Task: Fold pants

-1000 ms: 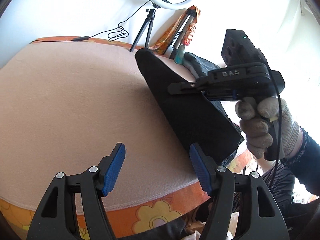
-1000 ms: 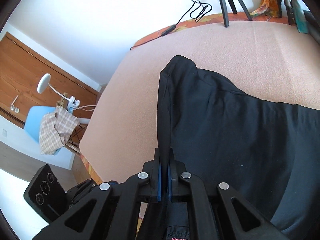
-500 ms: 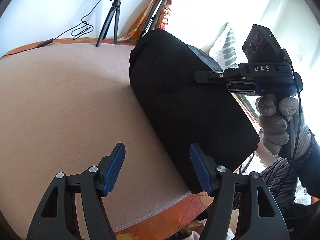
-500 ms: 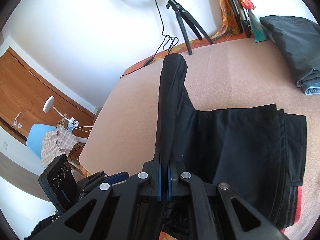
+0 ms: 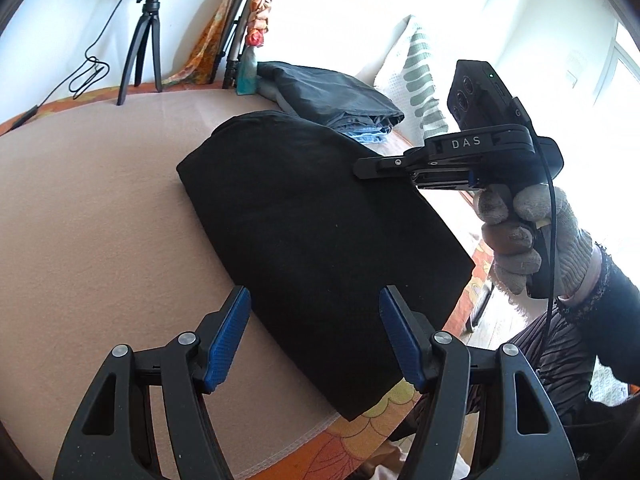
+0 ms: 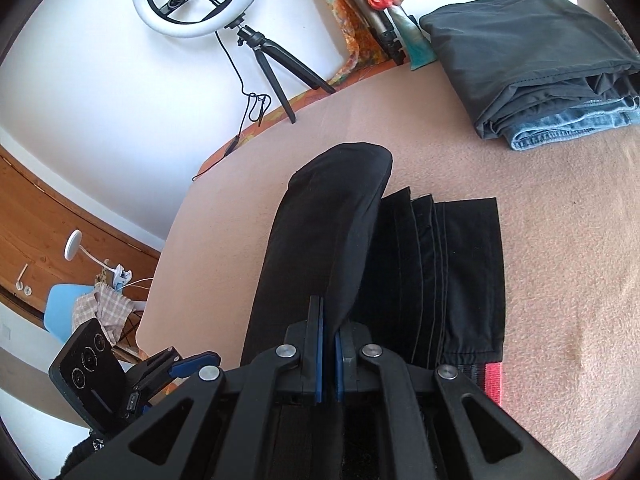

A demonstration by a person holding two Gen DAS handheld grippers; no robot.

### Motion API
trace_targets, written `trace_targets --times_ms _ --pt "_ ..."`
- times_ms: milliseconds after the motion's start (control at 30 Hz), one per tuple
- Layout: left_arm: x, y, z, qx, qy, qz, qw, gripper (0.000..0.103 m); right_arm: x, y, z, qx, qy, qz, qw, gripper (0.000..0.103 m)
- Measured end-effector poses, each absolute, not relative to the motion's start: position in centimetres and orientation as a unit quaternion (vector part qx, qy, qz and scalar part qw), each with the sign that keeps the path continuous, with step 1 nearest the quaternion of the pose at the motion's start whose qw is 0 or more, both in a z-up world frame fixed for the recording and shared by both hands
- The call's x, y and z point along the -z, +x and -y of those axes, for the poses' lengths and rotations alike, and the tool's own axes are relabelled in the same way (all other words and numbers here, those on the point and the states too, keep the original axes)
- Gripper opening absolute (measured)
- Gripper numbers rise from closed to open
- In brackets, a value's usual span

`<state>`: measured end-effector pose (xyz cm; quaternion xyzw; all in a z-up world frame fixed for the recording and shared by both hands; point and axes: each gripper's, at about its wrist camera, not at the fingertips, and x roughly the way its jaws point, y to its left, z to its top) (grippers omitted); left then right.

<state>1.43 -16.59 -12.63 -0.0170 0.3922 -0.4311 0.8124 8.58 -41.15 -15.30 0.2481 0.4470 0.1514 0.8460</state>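
Observation:
The black pants (image 5: 312,240) lie on the beige blanket (image 5: 80,220), with a folded-over flap raised above the lower layers. My left gripper (image 5: 314,336) is open and empty, its blue pads on either side of the pants' near edge, just above the fabric. My right gripper (image 6: 328,344) is shut on the black pants (image 6: 340,224), pinching the lifted flap; it also shows in the left wrist view (image 5: 360,168) over the pants' far side. The lower layers (image 6: 452,272) lie flat with a red and black waistband (image 6: 492,380).
A stack of folded dark pants and jeans (image 6: 540,64) lies at the back right. A ring light on a tripod (image 6: 200,0) stands at the far edge. The bed's front edge with an orange flowered sheet (image 5: 360,436) is close below my left gripper.
My right gripper has carried the pinched flap over toward the right and lowered it. The raised fold has come down over the lower layers. My left gripper stayed open and shifted closer to the pants.

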Motion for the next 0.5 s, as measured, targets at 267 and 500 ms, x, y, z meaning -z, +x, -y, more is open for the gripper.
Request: trace_targets --times_ms 267,500 --pt "12.6 1.7 19.1 0.451 0.006 -0.396 0.8 0.066 16.2 7.7 44.1 -0.125 0.233 -0.45 0.853 0.002" --pt "13.4 0.9 20.4 0.474 0.012 -0.411 0.779 0.066 16.9 8.1 45.8 -0.119 0.232 -0.454 0.852 0.001"
